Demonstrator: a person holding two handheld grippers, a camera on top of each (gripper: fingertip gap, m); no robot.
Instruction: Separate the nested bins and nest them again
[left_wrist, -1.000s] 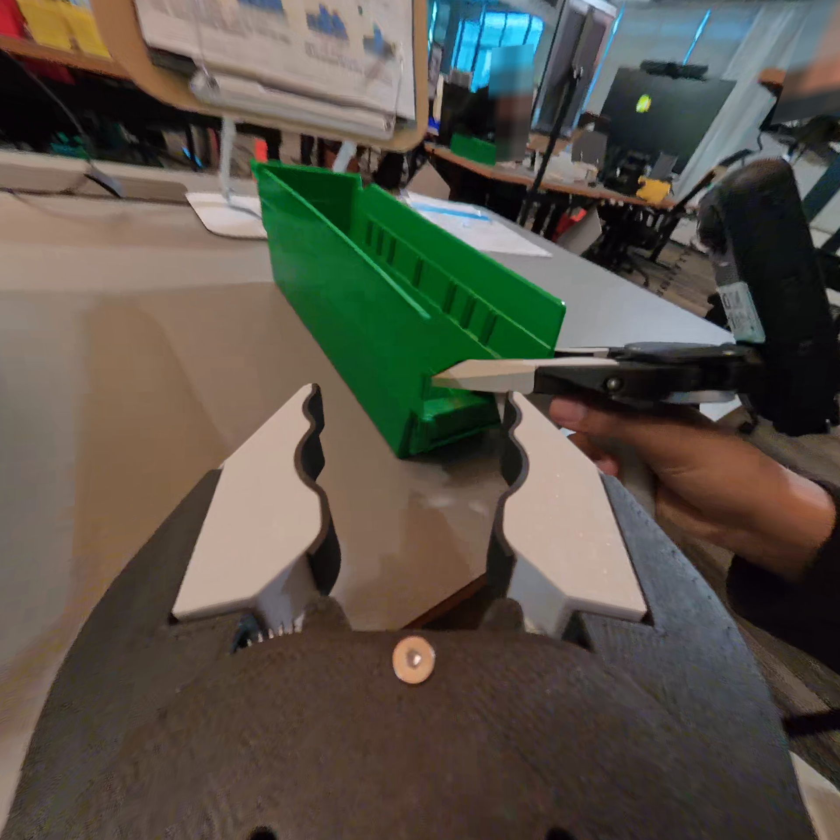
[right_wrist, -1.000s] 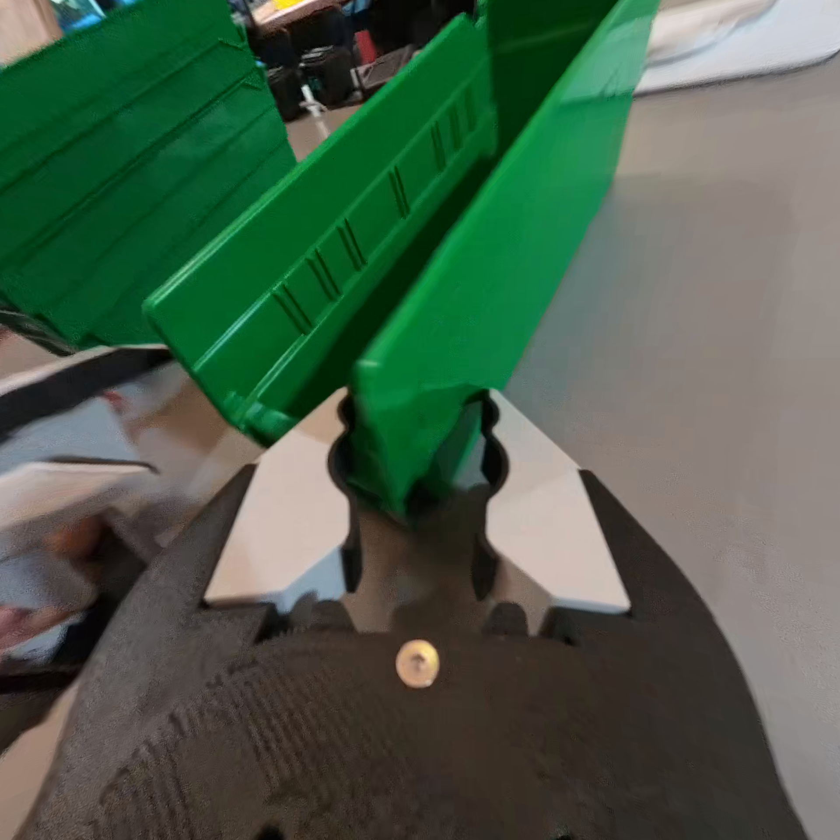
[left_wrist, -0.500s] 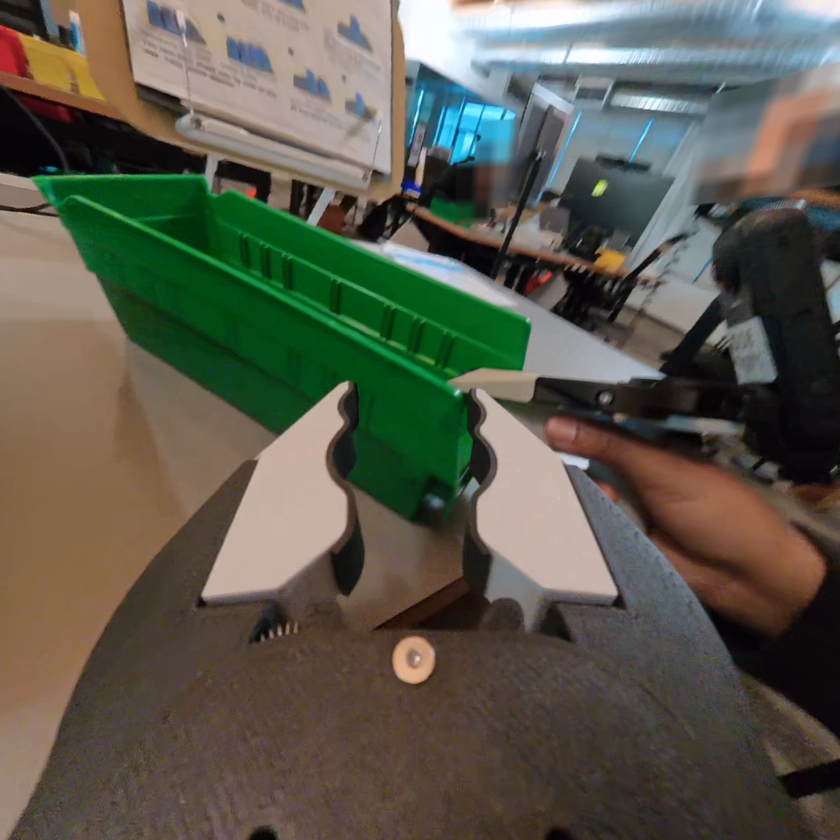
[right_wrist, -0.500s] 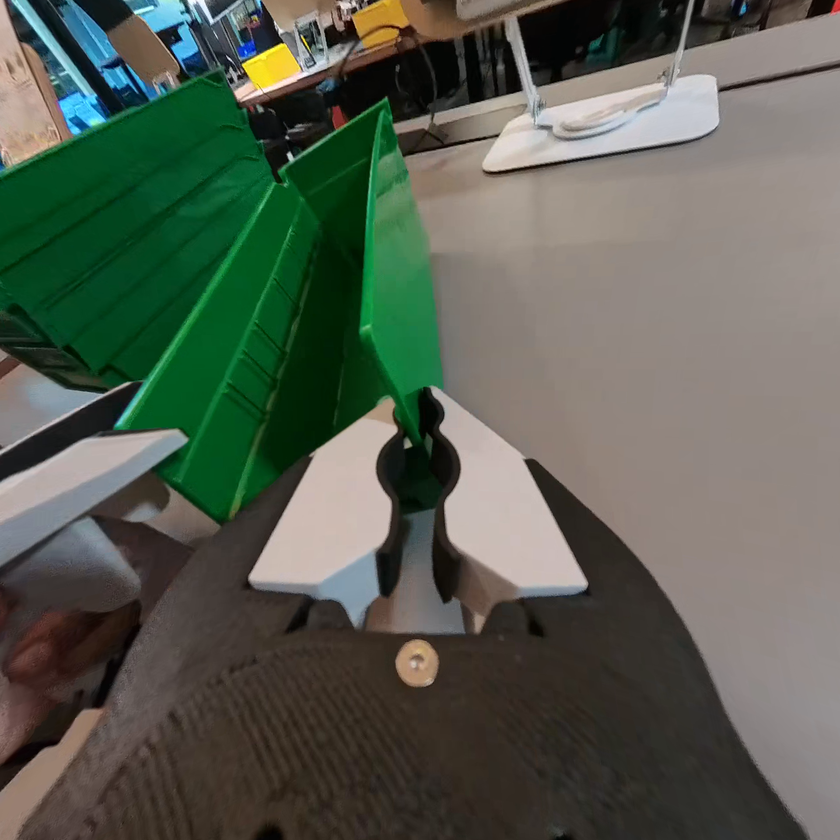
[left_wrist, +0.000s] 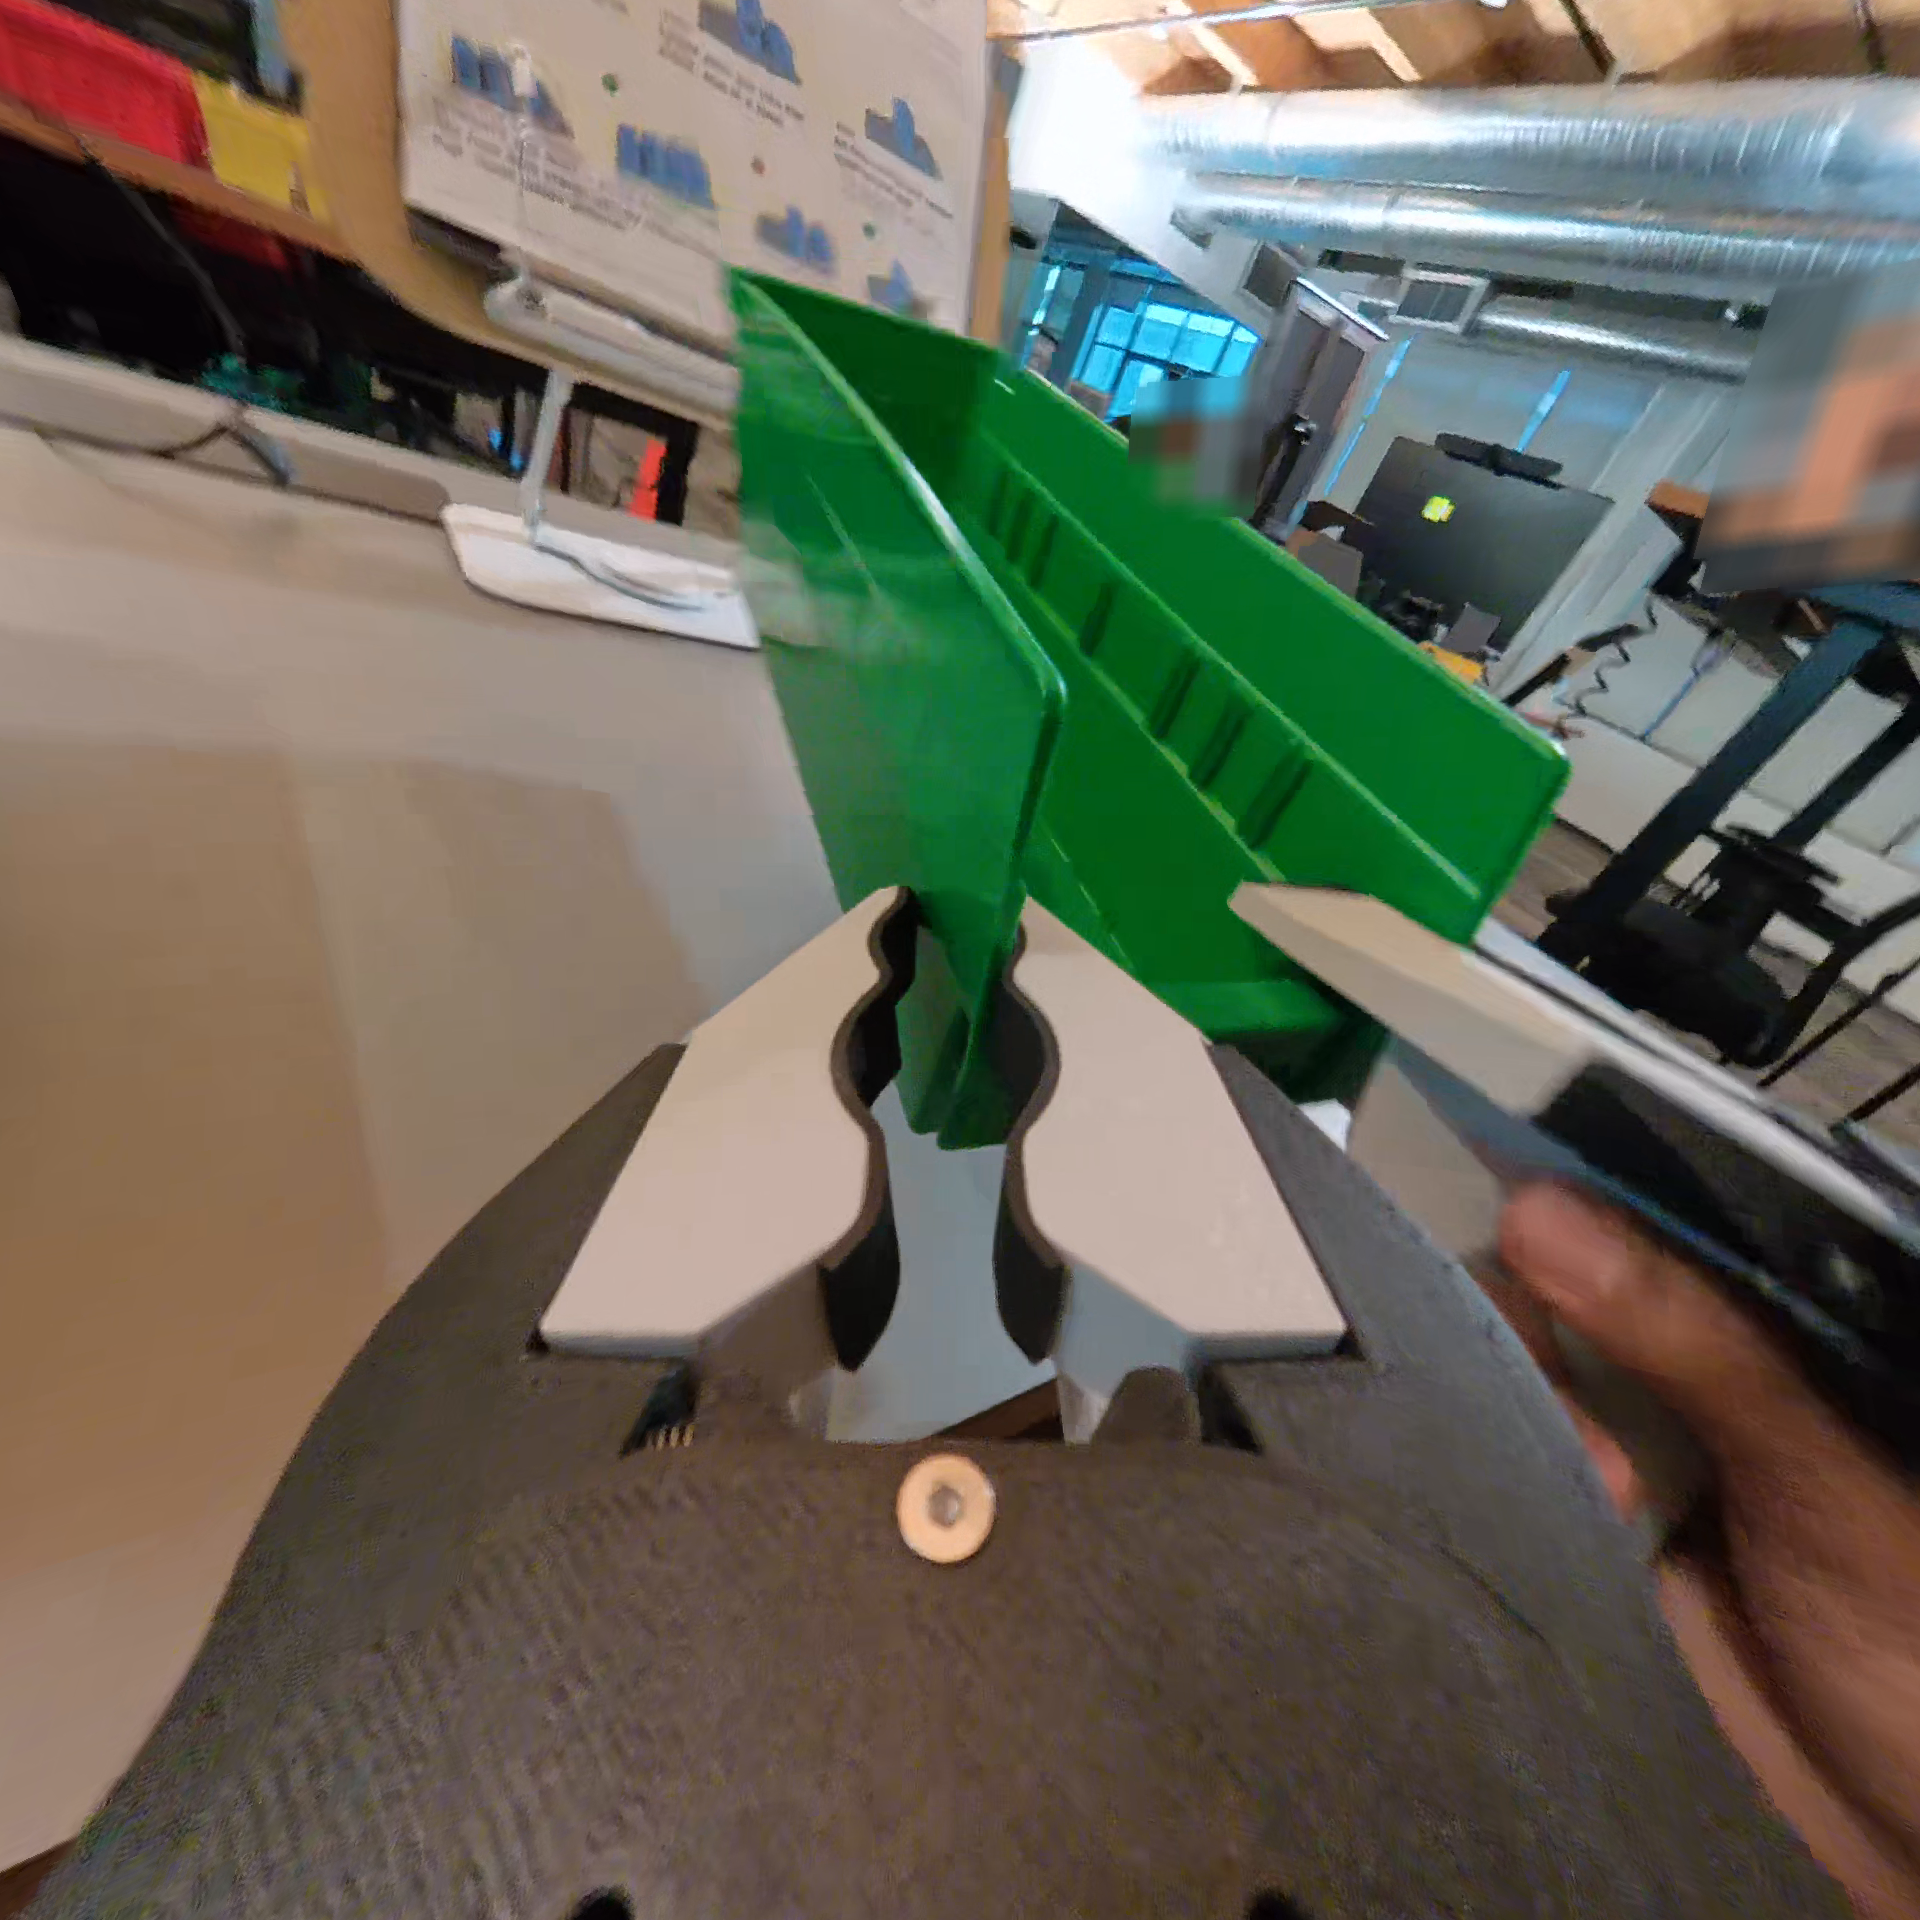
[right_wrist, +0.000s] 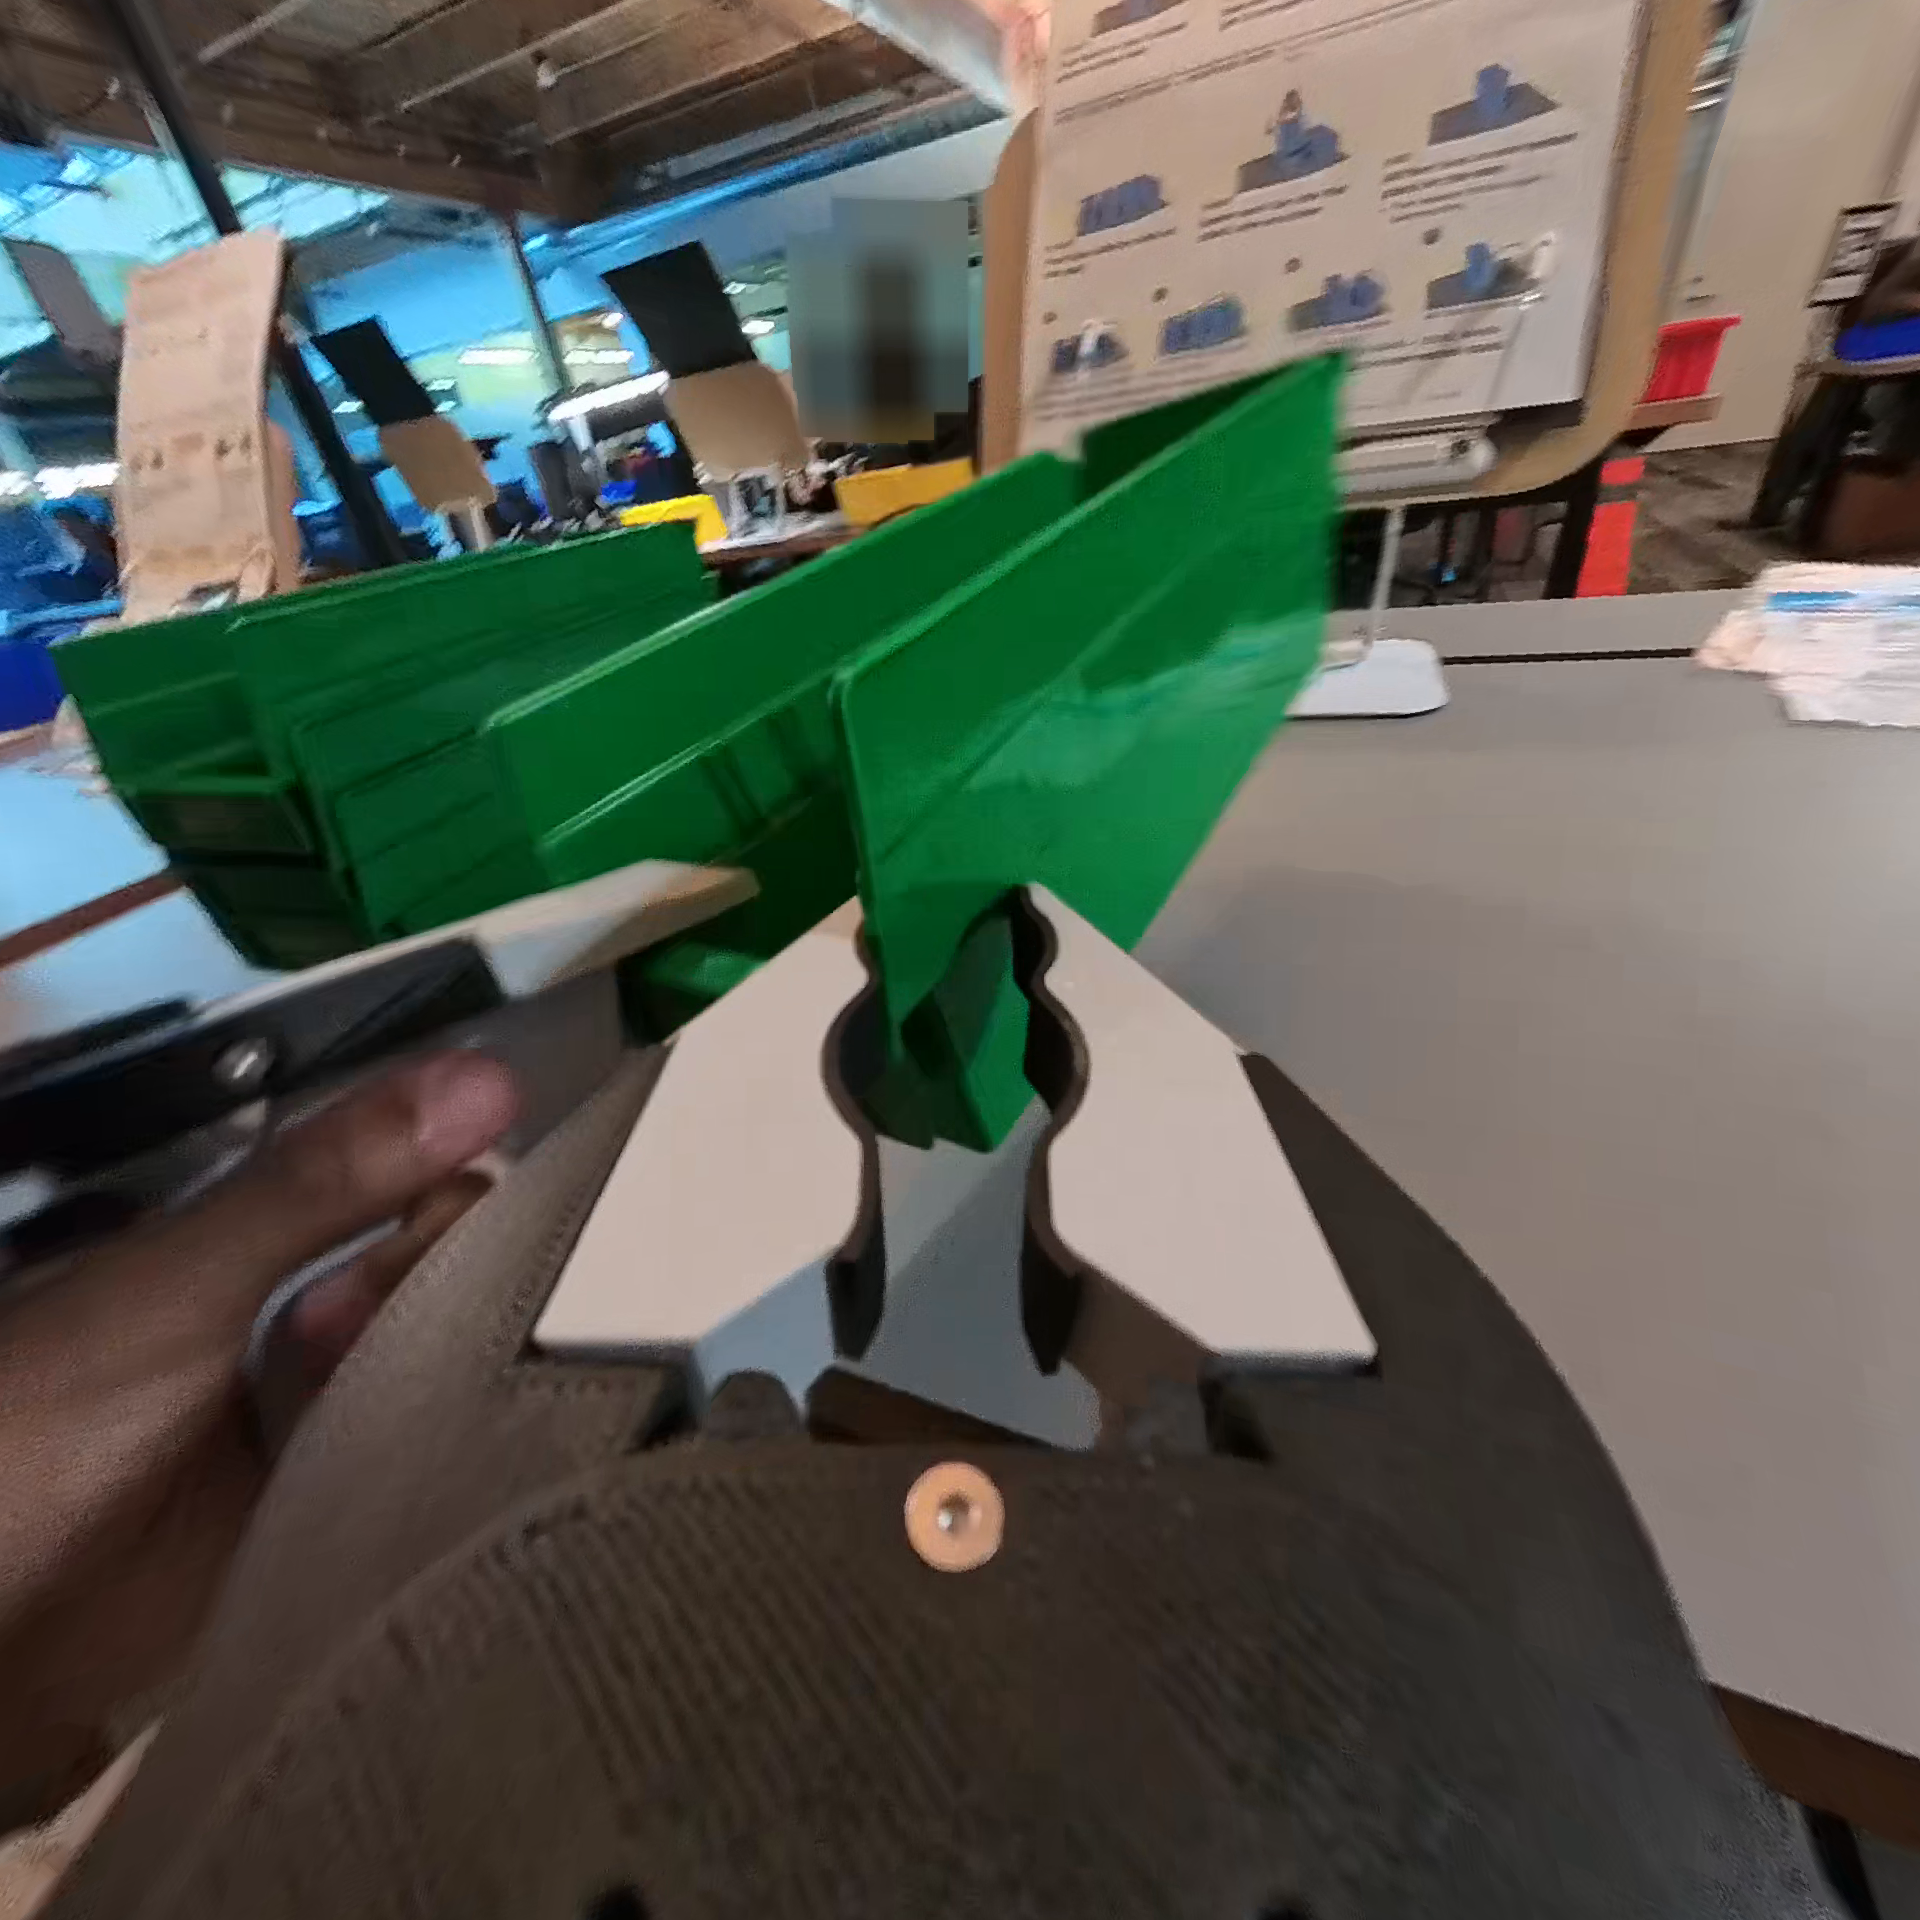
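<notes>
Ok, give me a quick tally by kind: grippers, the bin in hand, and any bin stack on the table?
Grippers: 2, the left gripper and right gripper, each clamped on a wall of the bin.
Held green bin: 1
Stack of green bins: 1, too blurred to count the bins inside.
Total: 4

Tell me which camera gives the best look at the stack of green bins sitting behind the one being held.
The right wrist view: the stack of green bins sits at its left, behind the held bin, side walls visible. The left wrist view shows none of the stack, only the held bin clamped by both grippers.
</notes>
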